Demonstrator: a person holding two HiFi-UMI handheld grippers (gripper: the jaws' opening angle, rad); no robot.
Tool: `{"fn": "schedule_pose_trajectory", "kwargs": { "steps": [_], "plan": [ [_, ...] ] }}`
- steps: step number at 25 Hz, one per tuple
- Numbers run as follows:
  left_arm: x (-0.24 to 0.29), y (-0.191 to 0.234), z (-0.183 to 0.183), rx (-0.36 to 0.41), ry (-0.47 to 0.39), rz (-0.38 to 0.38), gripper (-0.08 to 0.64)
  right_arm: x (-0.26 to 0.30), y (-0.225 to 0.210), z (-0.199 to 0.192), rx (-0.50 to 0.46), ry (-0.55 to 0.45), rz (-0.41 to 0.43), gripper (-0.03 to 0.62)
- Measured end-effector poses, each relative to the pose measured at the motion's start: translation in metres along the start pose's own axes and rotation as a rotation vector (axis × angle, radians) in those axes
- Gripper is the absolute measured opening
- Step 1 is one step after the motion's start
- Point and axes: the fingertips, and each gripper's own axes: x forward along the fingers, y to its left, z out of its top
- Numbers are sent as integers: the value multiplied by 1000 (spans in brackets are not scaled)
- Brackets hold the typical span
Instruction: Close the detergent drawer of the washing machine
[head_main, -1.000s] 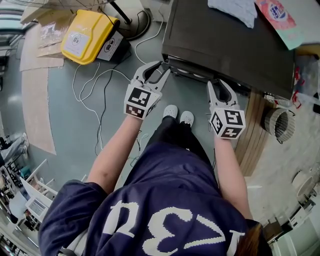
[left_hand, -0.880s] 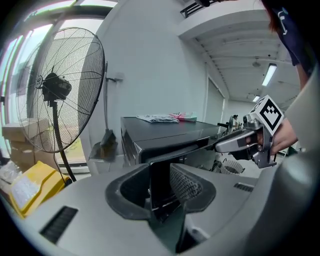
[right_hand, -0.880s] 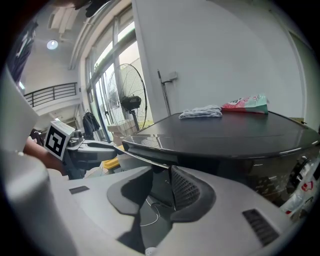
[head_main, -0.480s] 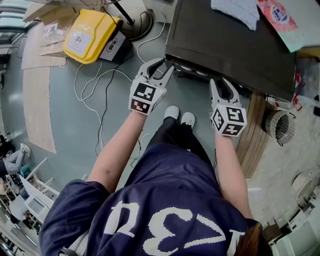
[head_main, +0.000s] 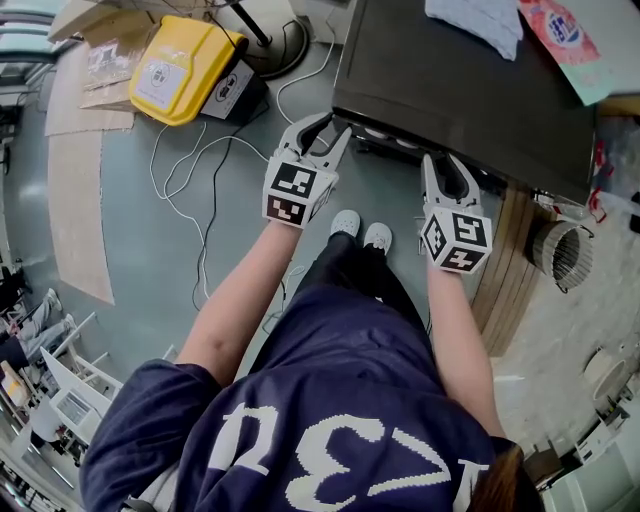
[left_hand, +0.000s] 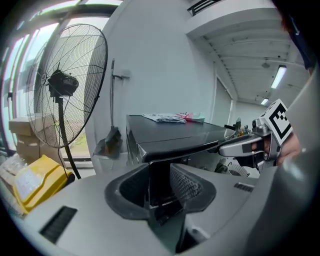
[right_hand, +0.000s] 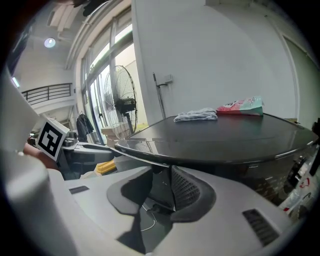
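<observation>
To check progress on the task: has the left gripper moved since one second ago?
No, not noticeably. In the head view the left gripper has its claw at the front left corner of the washing machine, as it did before.

- Yellow case (head_main: 180, 70): on the floor, to my far left.
- White cable (head_main: 185, 190): loose loops on the floor beside it.
- Pedestal fan (left_hand: 65, 80): upright by the window.
- White cloth (head_main: 475, 22): crumpled, near a pink packet (head_main: 560, 35).
- Ribbed hose (head_main: 560, 252): at my right.
</observation>
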Motion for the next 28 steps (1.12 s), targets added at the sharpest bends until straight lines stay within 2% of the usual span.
{"fn": "schedule_pose_trajectory", "kwargs": {
  "steps": [28],
  "plan": [
    [2, -1, -1, -66, 7, 60, 141, 0, -2, -1, 6, -10, -78, 132]
  ]
}}
